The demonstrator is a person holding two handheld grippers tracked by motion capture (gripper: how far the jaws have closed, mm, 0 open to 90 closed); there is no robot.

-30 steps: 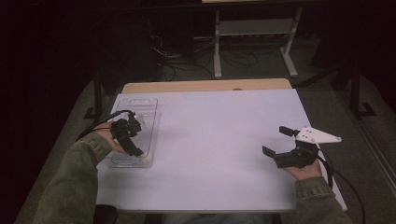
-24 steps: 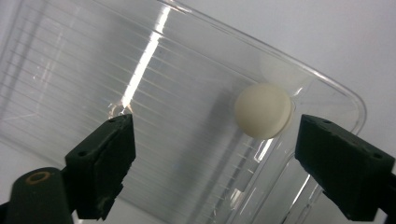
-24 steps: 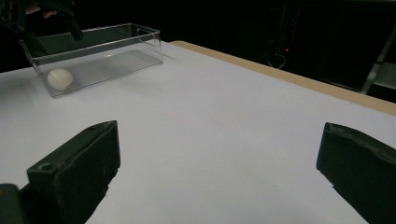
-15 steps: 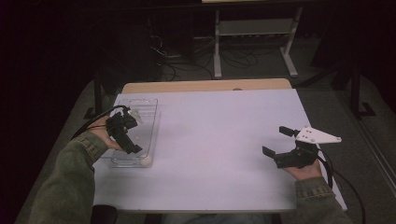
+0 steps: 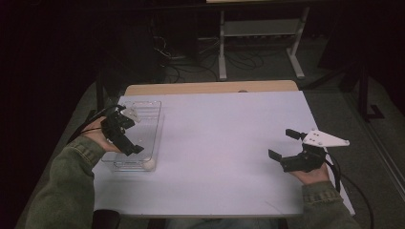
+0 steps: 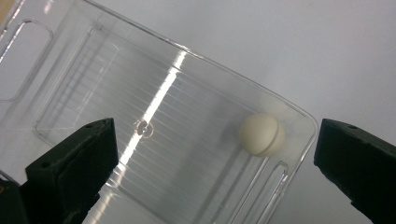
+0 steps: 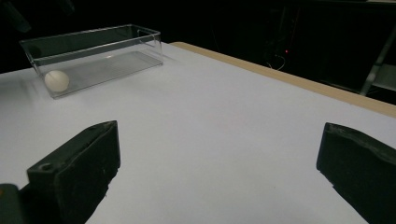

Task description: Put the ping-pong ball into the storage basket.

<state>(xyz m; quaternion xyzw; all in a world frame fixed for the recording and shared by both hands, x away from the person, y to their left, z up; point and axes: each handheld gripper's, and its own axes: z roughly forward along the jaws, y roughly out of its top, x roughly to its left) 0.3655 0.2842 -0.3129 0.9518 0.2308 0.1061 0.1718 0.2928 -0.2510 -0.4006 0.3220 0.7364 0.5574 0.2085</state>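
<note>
We hold the left gripper (image 5: 125, 137) above the clear tray (image 5: 155, 110), jaws just opened wide, empty. One white ball (image 6: 261, 134) lies at the tray's 5 o'clock corner; the right gripper (image 5: 290, 148) rests open.

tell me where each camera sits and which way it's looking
high view: above the person's side, looking forward and down on the table; both sleeves, left gripper, right gripper.
left gripper view: looking down into the clear box at the white ball; own open jaws.
right gripper view: low, looking across the table; own open jaws.
All three share box and ball.
</note>
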